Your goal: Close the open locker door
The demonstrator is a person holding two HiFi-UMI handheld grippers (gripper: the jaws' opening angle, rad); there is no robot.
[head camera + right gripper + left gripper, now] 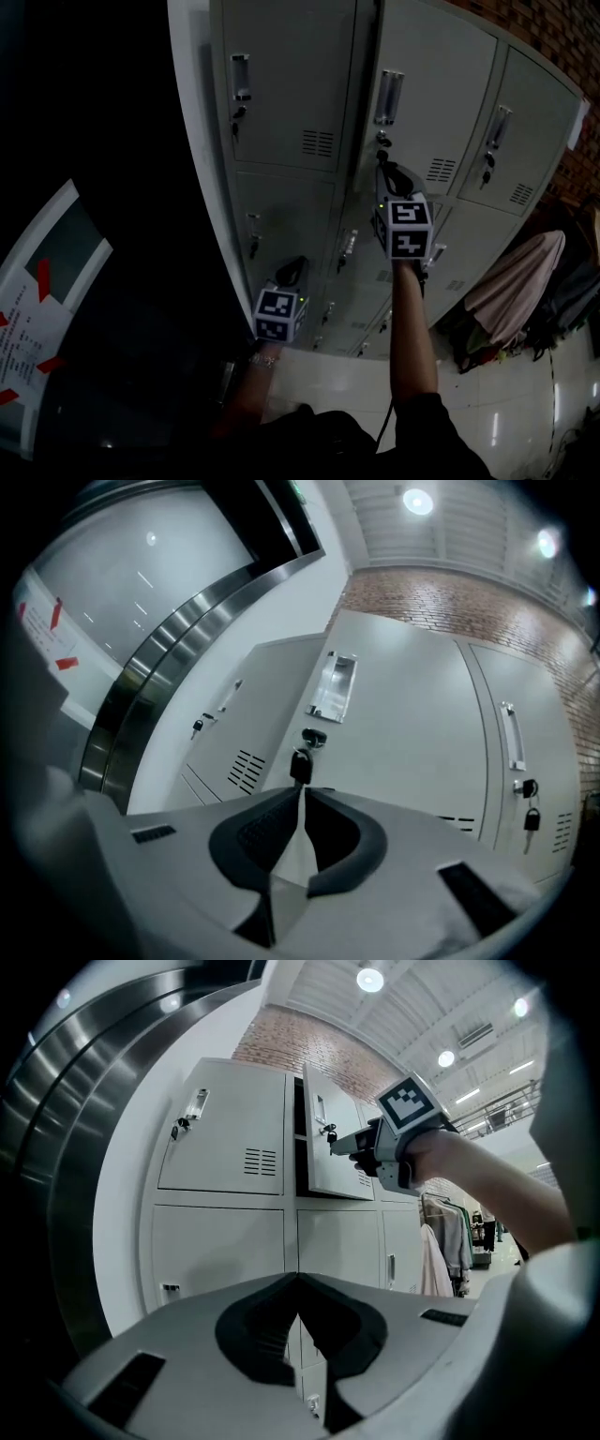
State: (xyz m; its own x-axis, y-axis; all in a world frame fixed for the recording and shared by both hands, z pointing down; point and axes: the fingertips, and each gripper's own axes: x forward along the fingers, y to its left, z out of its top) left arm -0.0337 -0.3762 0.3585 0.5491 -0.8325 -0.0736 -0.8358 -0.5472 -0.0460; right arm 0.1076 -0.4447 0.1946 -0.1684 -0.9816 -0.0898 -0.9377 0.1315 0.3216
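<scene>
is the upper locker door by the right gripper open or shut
Open. In the left gripper view the locker door stands swung out from the row of lockers, a dark gap beside it.

right gripper (383, 167) at open locker door (427, 98), left gripper (296, 265) lower

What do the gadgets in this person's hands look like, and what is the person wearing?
Each gripper, left and right, has a pale grey plastic body with two dark, ribbed jaw pads at the front. Each carries a white cube printed with black square markers. The person's sleeve is dark and short.
</scene>
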